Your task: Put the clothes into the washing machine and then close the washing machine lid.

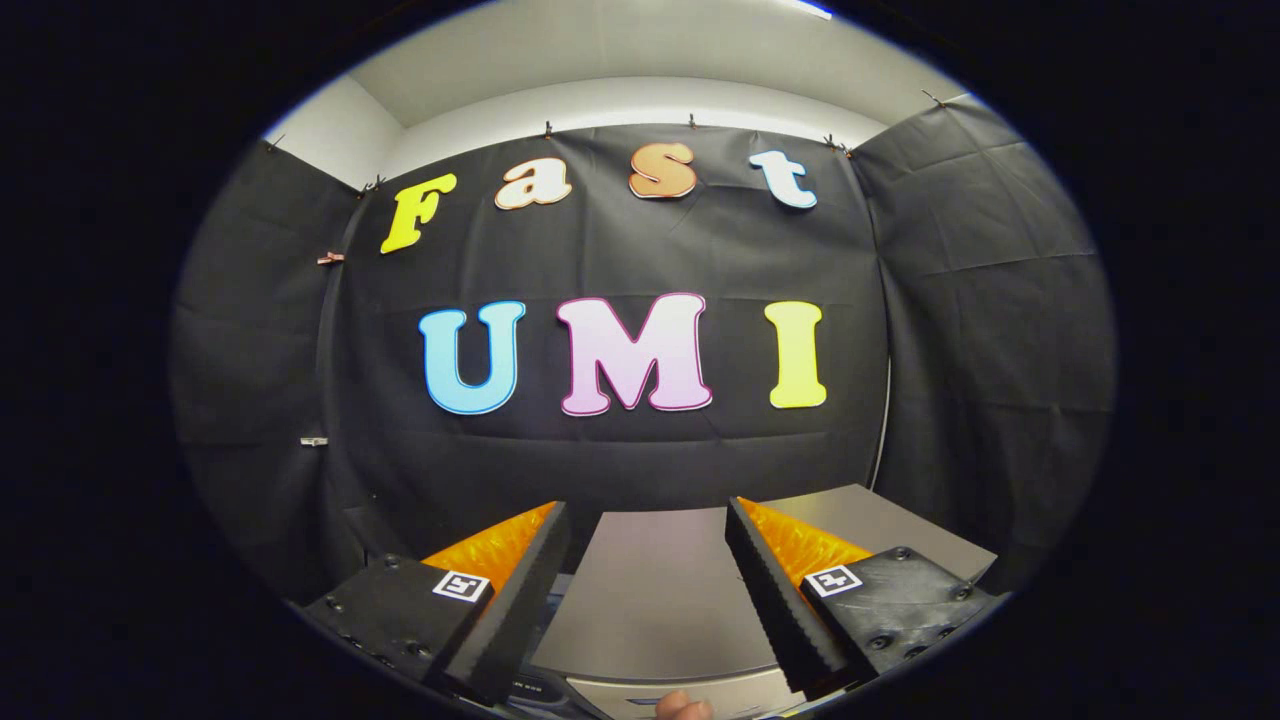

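My gripper (648, 520) is open, its two black serrated fingers (520, 590) spread wide with nothing between them. Below and beyond the fingers lies the flat grey lid of the washing machine (660, 590), which looks shut and level. Part of the machine's dark front panel (545, 690) shows under the left finger. A fingertip of a person's hand (685, 706) rests at the lid's near edge. I see no clothes in this view.
The booth's black cloth wall (620, 450) stands just behind the machine and wraps around both sides. A thin white cable (884, 420) hangs down the wall at the right corner.
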{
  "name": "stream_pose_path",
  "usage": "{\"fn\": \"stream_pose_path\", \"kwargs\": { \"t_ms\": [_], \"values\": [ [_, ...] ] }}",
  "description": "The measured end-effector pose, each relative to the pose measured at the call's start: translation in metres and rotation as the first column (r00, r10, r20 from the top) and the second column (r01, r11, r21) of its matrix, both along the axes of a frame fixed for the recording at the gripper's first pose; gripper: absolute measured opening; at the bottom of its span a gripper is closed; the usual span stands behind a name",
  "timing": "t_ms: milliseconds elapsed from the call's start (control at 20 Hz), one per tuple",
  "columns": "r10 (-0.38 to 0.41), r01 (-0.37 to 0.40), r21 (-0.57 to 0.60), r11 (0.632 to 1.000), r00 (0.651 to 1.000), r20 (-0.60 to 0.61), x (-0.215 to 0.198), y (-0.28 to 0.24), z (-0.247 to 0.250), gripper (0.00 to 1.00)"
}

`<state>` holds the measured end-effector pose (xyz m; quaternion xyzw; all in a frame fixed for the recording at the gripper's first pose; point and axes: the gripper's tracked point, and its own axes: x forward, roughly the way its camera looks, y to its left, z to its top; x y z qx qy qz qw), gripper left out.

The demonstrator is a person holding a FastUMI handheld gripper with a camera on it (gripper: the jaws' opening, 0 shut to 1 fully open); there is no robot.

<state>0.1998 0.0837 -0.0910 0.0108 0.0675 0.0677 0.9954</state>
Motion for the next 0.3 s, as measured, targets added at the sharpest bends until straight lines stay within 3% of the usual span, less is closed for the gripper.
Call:
{"fn": "stream_pose_path", "kwargs": {
  "t_ms": [300],
  "values": [
    [0.048,-0.048,-0.01,0.999,0.999,0.019,0.006,0.02,0.0,0.99]
  ]
}}
